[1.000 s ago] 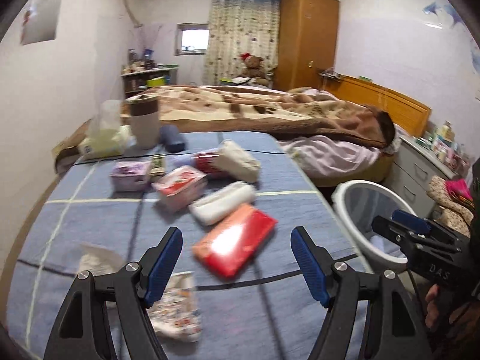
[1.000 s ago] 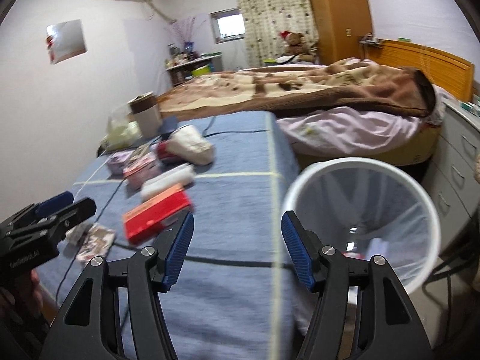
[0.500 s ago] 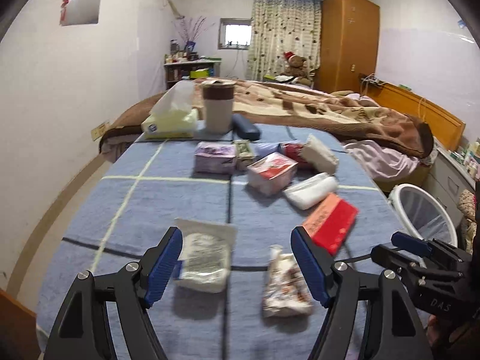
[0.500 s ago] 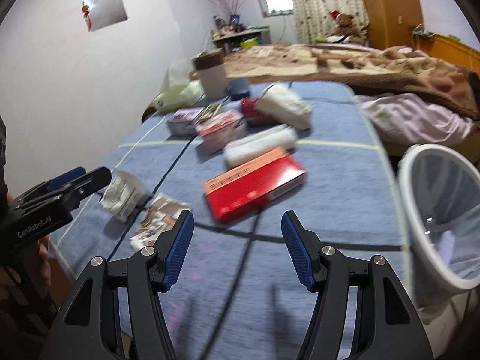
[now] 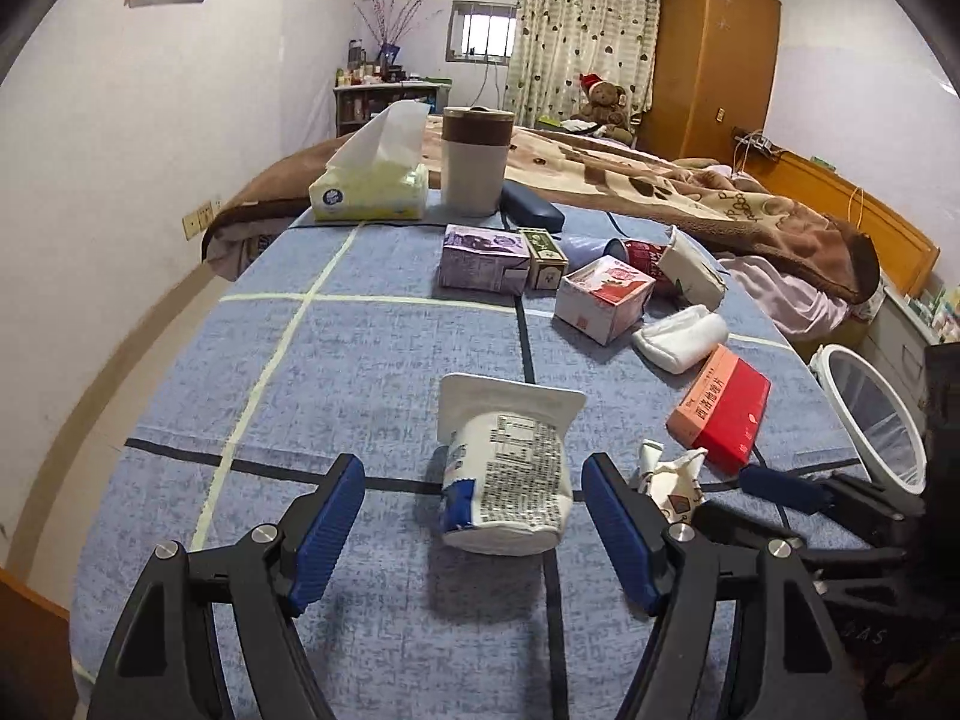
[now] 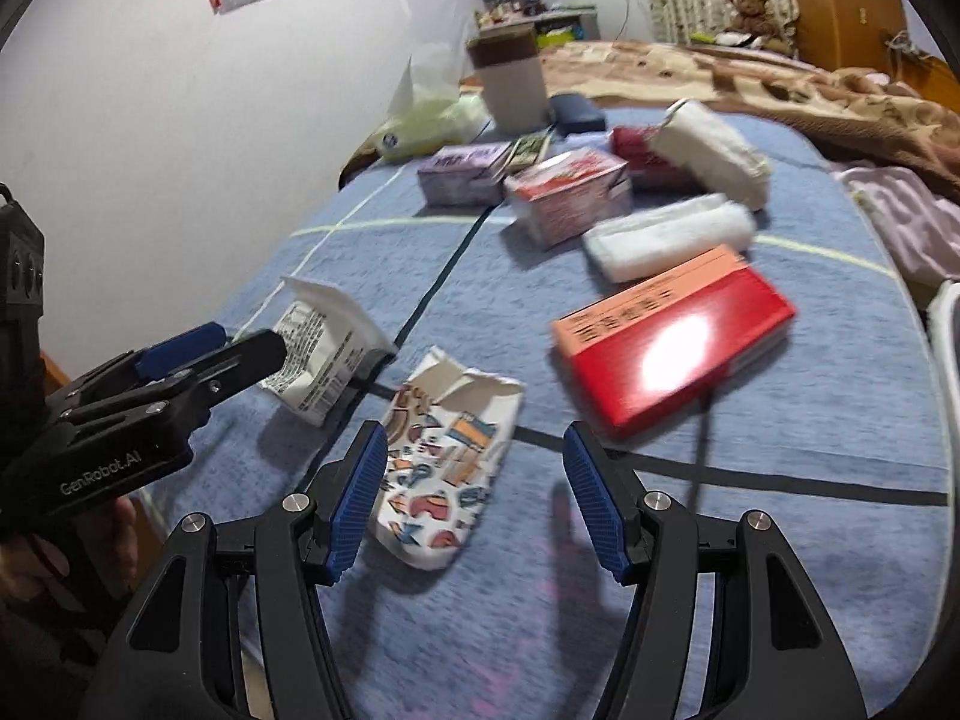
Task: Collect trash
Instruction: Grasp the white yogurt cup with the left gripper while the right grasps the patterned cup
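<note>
We log: yogurt cup [image 5: 503, 474] lying on its side, long axis running away between our left gripper's [image 5: 473, 531] wide, empty jaws; right gripper [image 6: 474, 501] likewise wide and empty.

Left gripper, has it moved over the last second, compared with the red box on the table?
Yes. The left gripper swung left, off the red box, and now frames the tipped white cup, jaws open.

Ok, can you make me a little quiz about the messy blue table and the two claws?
1. True or false: the left claw is squeezing the white yogurt cup.
2. Which lies in front of the right claw: A) the colourful torn wrapper, B) a banana, C) a shoe?
3. What colour is the flat box near the white bin?

Key: 1 false, the claw is open; 2 A; 3 red.
</note>
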